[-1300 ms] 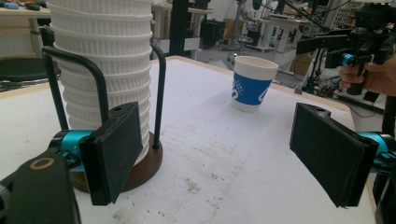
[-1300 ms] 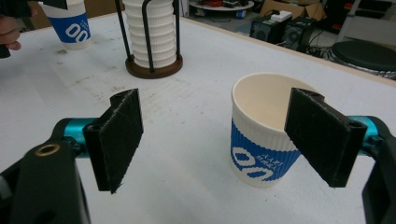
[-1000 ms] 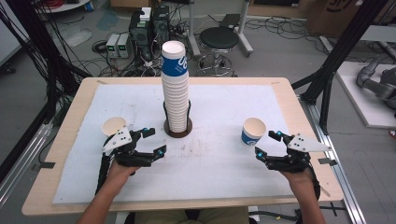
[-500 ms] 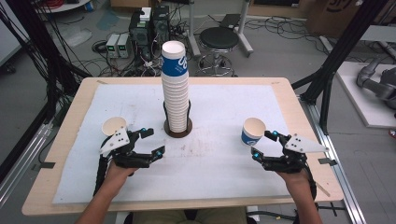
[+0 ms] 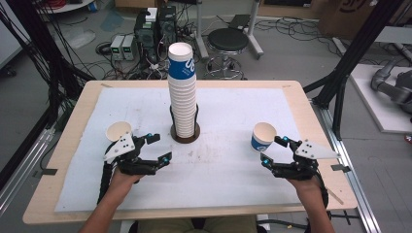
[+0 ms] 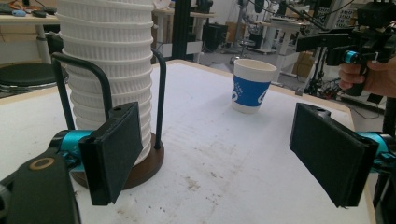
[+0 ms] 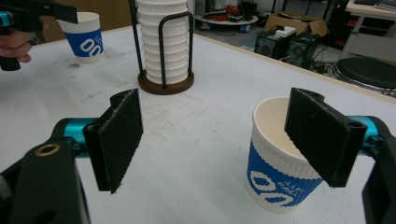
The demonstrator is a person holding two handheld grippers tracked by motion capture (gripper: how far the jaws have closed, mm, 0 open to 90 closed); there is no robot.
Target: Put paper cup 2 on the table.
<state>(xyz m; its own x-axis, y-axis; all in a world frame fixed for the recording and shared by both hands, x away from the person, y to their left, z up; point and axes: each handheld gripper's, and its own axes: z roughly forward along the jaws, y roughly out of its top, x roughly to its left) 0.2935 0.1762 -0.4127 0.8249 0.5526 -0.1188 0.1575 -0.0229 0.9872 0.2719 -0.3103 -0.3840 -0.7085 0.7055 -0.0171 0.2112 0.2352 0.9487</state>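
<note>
A tall stack of white ribbed paper cups (image 5: pixel 182 97), topped by a blue-banded one, stands in a dark round holder with black wire posts at the table's middle. Single blue-and-white cups stand at the left (image 5: pixel 119 131) and right (image 5: pixel 264 137). My left gripper (image 5: pixel 161 146) lies open just right of the left cup, aimed toward the stack (image 6: pixel 109 70); nothing sits between its pads (image 6: pixel 112 151). My right gripper (image 5: pixel 270 149) is open just short of the right cup (image 7: pixel 280 158), which stands beside and partly behind its right pad (image 7: pixel 322 140), ungripped.
A white mat (image 5: pixel 233 174) covers the wooden table (image 5: pixel 68 160). Beyond the far edge stand a black stool (image 5: pixel 228 41), electronics boxes and cables on the floor. Black frame legs rise at both sides of the table.
</note>
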